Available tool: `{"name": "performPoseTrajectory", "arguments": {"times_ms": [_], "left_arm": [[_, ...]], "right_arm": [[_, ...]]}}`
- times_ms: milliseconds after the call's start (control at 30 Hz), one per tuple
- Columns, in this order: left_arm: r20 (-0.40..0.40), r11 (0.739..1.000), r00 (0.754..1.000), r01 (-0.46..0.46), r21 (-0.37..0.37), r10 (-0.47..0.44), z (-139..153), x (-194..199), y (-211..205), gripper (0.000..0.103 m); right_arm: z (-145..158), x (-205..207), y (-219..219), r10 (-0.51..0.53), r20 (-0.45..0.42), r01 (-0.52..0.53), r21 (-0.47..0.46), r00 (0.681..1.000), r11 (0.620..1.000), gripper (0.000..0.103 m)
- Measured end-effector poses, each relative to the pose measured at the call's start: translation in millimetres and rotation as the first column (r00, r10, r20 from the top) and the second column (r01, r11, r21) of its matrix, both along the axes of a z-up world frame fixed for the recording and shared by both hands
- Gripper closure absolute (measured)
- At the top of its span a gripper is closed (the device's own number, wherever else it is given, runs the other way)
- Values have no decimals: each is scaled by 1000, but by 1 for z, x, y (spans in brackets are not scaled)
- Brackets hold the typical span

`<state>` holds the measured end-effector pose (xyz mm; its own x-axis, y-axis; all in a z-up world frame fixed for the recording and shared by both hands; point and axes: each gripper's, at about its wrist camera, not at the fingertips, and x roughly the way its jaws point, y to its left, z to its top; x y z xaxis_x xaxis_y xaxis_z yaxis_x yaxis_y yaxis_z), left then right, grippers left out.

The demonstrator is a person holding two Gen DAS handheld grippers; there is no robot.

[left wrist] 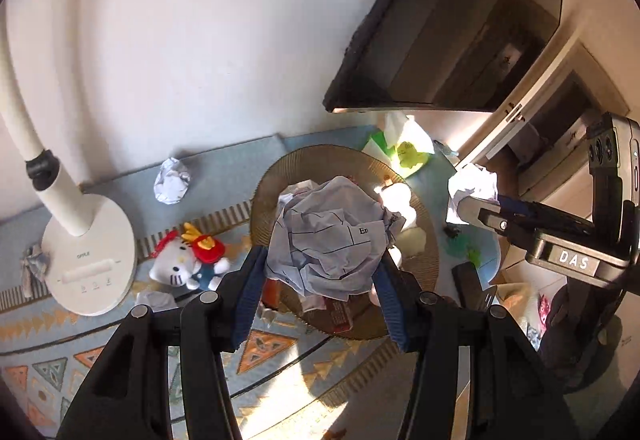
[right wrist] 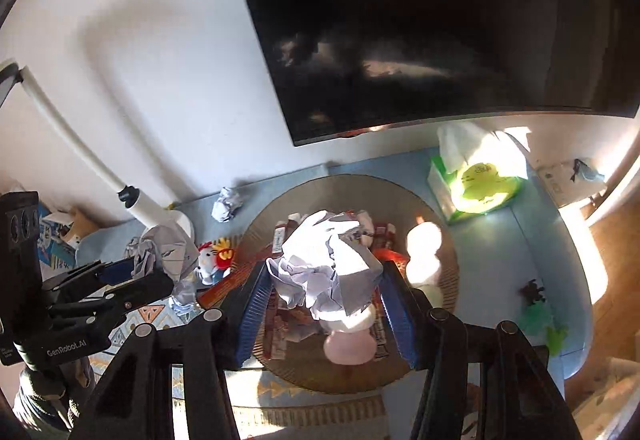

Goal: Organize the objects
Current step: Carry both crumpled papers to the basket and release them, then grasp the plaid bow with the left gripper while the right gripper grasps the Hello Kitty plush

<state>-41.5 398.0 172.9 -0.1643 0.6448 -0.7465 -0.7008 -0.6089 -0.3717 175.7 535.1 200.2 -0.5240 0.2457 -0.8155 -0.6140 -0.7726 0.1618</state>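
1. The left tool (left wrist: 320,280) grips a crumpled printed paper ball (left wrist: 332,240) between its blue pads (left wrist: 250,296), jaws parted only as wide as the wad and pressing it from both sides.
2. The right tool (right wrist: 326,304) likewise clamps a white crumpled paper wad (right wrist: 324,264), blue pads touching it left and right.
3. Both wads hang above a round brown tray (right wrist: 440,236) that holds wrappers and other scraps; a pale pink bottle (right wrist: 348,344) lies in it just under the right tool's wad.
4. Left of the tray, a white cat plush (left wrist: 180,264) rests on the patterned tabletop (left wrist: 280,352), with a white lamp base (left wrist: 88,264) beyond it.
5. Farther back, a loose paper ball (left wrist: 172,179) sits near the wall, apart from both tools.
6. A green tissue box (right wrist: 476,179) stands behind the tray on the right, under a dark screen (right wrist: 440,19).
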Motion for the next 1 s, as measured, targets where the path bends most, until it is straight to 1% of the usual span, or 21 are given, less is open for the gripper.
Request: {"name": "performPoseTrajectory", "arguments": {"times_ms": [100, 200, 233, 267, 300, 333, 367, 467, 600, 733, 900, 1000], "left_arm": [[-7, 999, 999, 39, -10, -39, -1, 9, 28, 53], [-13, 998, 998, 64, -15, -64, -1, 18, 46, 52], [-21, 997, 997, 69, -20, -69, -2, 19, 52, 51], [-32, 997, 997, 72, -22, -72, -2, 21, 57, 50], [-46, 998, 997, 63, -29, -64, -3, 22, 60, 42], [-53, 997, 997, 53, -50, -56, -7, 23, 64, 28], [-54, 996, 997, 47, -70, -51, -10, 23, 67, 24], [-16, 995, 999, 46, -93, -48, -22, 25, 63, 23], [37, 993, 999, 16, -116, -12, -37, 30, 42, 23], [101, 990, 993, -53, -129, 67, -54, 34, 5, 24], [159, 980, 974, -141, -139, 163, -68, 47, -50, 24], [203, 970, 953, -199, -137, 224, -75, 51, -84, 24]], "right_arm": [[4, 9, 24, -31, -10, 31, 6, 999, 1000, 48], [2, 10, 40, -37, -21, 37, -1, 999, 999, 47], [0, 9, 44, -36, -18, 36, -5, 999, 999, 45], [-4, 5, 47, -34, -11, 34, -13, 999, 999, 41], [-7, 6, 53, -34, -3, 34, -23, 999, 999, 33], [-11, 5, 57, -37, 0, 37, -30, 999, 999, 32], [-14, 8, 60, -37, -1, 37, -39, 999, 999, 32], [-25, 12, 69, -50, 6, 51, -74, 999, 996, 32], [-36, 21, 71, -56, 5, 56, -123, 998, 991, 32], [-48, 24, 64, -55, 24, 58, -161, 998, 985, 32], [-57, 22, 44, -39, 31, 45, -188, 999, 981, 32], [-59, 14, 29, -15, 33, 22, -200, 999, 980, 32]]}}
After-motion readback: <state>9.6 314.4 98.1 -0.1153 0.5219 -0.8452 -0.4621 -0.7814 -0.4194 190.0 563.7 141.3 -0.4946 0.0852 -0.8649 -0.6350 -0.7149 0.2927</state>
